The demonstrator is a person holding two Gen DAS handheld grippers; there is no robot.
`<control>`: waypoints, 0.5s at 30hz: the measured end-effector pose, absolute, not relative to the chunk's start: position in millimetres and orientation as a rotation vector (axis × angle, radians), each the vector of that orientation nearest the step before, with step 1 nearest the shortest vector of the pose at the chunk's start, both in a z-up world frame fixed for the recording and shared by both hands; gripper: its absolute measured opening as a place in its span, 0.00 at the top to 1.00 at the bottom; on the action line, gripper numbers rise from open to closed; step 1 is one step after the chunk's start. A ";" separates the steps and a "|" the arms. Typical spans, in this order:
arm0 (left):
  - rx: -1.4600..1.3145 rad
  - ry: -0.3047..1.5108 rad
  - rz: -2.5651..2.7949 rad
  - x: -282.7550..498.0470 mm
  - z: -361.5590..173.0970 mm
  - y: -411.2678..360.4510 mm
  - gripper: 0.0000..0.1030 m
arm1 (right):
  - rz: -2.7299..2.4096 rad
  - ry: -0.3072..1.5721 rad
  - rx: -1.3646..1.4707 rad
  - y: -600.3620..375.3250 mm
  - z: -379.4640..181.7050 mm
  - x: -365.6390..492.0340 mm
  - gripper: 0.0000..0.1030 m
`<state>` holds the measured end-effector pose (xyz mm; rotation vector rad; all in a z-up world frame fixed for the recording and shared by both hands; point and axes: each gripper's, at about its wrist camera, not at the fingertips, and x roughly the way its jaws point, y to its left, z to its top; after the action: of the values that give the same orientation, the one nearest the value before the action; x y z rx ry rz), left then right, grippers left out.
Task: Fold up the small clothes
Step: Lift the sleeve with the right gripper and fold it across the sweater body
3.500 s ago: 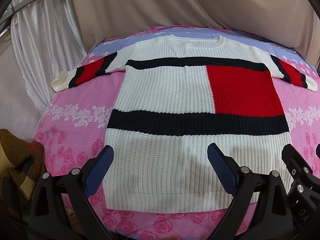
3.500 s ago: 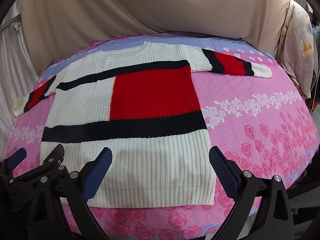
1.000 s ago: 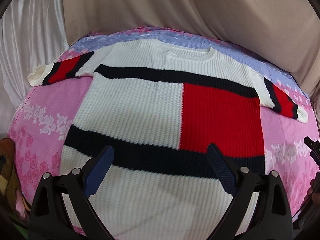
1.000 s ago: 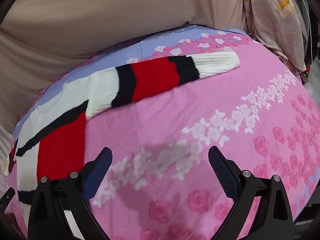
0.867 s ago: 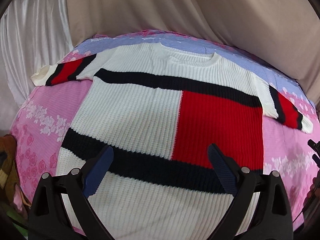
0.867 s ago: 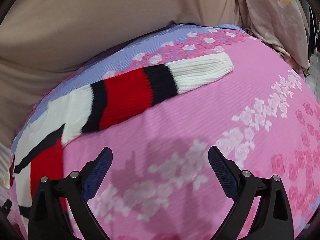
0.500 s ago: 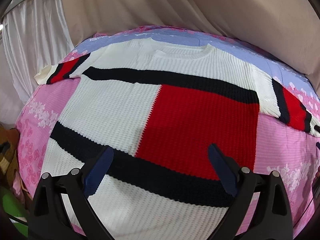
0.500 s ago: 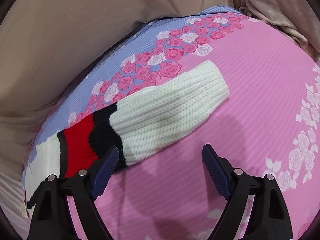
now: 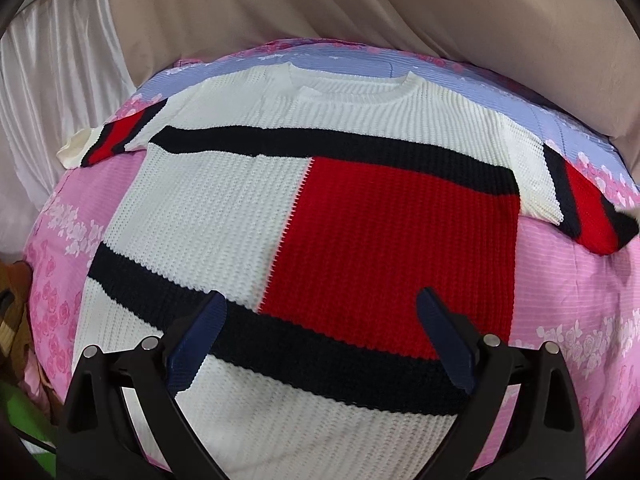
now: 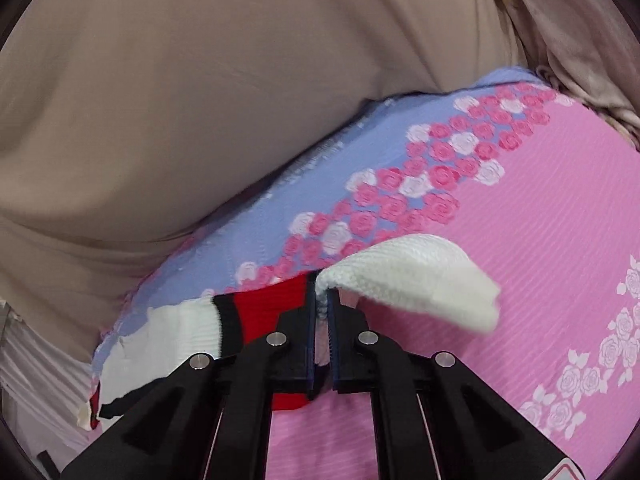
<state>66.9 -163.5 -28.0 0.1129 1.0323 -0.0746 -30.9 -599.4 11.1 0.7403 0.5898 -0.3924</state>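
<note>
A white knit sweater (image 9: 224,208) with black bands and a red block lies flat, front up, on the bed. Its left sleeve (image 9: 108,140) lies spread at the far left. Its right sleeve (image 9: 588,204) runs off the right edge of the left wrist view. My left gripper (image 9: 320,332) is open and hovers over the lower body of the sweater. My right gripper (image 10: 321,300) is shut on the right sleeve near its white cuff (image 10: 416,280), which bunches up and lifts off the bed.
The bed has a pink rose-print sheet (image 10: 560,220) with a blue band (image 9: 560,128) at the far side. Beige cloth (image 10: 200,80) hangs behind the bed. White curtains (image 9: 52,80) hang at the left. Brown fabric (image 9: 12,312) lies by the bed's left edge.
My right gripper has travelled from the sweater's hem to the right sleeve, dropped onto the cuff and shut on it. My left gripper has moved forward over the body and stayed open.
</note>
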 end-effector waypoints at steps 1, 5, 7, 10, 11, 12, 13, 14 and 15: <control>0.107 1.031 -0.086 70.3 -25.0 -155.4 0.09 | -0.363 0.574 0.723 -582.5 27.2 -21.5 0.95; 0.088 1.019 -0.099 84.4 -15.1 -119.2 0.09 | -0.239 0.542 0.652 -507.8 73.9 34.0 0.95; 0.075 1.010 -0.092 93.3 -10.1 -93.5 0.09 | -0.174 0.550 0.617 -464.9 83.4 68.9 0.95; 0.057 1.001 -0.060 106.3 -6.7 -54.2 0.09 | -0.068 0.594 0.551 -392.5 84.4 123.3 0.95; 0.050 1.002 -0.050 110.1 -6.9 -42.7 0.09 | -0.026 0.617 0.530 -364.5 80.3 141.5 0.95; 0.042 1.005 -0.040 114.4 -7.7 -30.0 0.09 | 0.011 0.642 0.515 -340.5 74.9 155.7 0.95; 0.034 1.010 -0.025 119.7 -8.8 -15.0 0.09 | 0.059 0.684 0.490 -309.8 64.4 173.7 0.95; 0.030 1.013 -0.012 124.2 -10.2 -3.5 0.09 | 0.085 0.719 0.460 -284.9 57.0 183.6 0.93; 0.030 1.016 -0.003 127.7 -11.5 5.2 0.09 | 0.101 0.778 0.394 -254.4 41.4 198.5 0.89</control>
<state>127.7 5.2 -11.5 0.0298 1.0161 -0.0026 198.5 -254.4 41.4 0.3944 0.7784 0.1005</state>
